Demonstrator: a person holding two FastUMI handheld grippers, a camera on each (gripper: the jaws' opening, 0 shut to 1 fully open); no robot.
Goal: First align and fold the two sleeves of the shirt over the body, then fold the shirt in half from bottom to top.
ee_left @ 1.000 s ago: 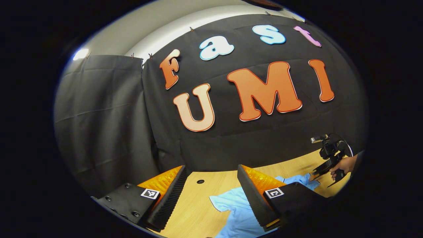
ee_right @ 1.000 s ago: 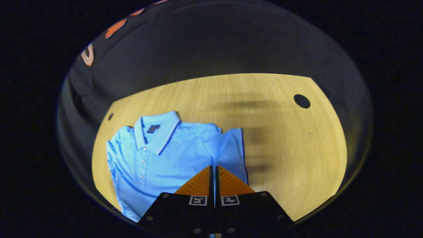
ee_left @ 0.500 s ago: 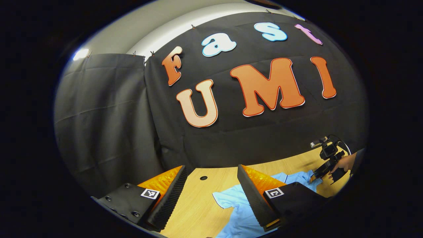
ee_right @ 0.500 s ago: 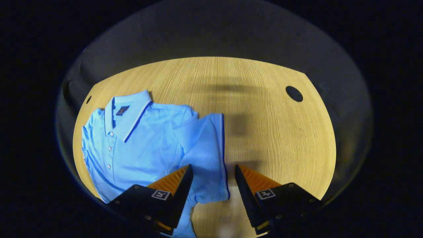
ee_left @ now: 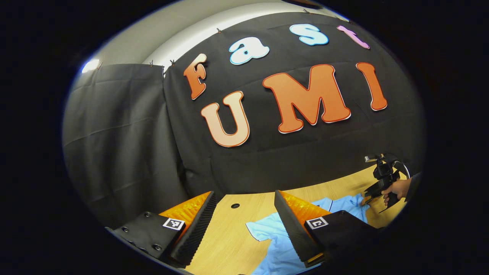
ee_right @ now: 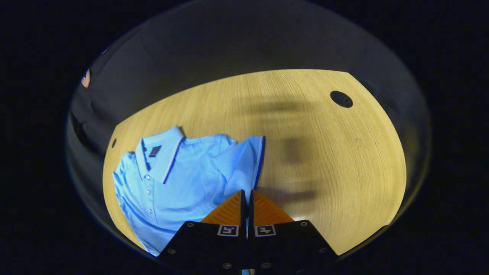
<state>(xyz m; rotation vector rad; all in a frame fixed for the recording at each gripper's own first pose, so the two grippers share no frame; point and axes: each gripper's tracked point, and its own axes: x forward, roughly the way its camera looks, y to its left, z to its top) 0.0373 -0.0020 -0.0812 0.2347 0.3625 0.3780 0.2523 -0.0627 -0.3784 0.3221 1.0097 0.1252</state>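
1. The table [ee_right: 324,152] carries a light blue shirt [ee_right: 172,191] lying flat and face up, collar [ee_right: 160,152] toward the far side, buttons down the front. In the left gripper view the same shirt [ee_left: 279,244] spreads out below and to the right of that claw.

2. The sleeve [ee_right: 248,164] on the shirt's outer side is gathered and lifted toward the right claw [ee_right: 246,198], whose jaws are pressed together with a strip of the blue cloth between them, so it is gripping the sleeve. From across the table, that right claw [ee_left: 372,193] and the hand [ee_left: 395,189] holding it sit at the shirt's far edge.

3. The left claw [ee_left: 244,214] hangs above the table with its jaws spread wide and nothing between them. The other sleeve [ee_left: 259,233] lies flat just beside its right finger.

4. I'd judge this is the first step, the sleeve fold, barely begun on one side.

5. The next move calls for carrying the pinched sleeve inward over the chest and laying it smooth, while the left claw comes down for its own sleeve.
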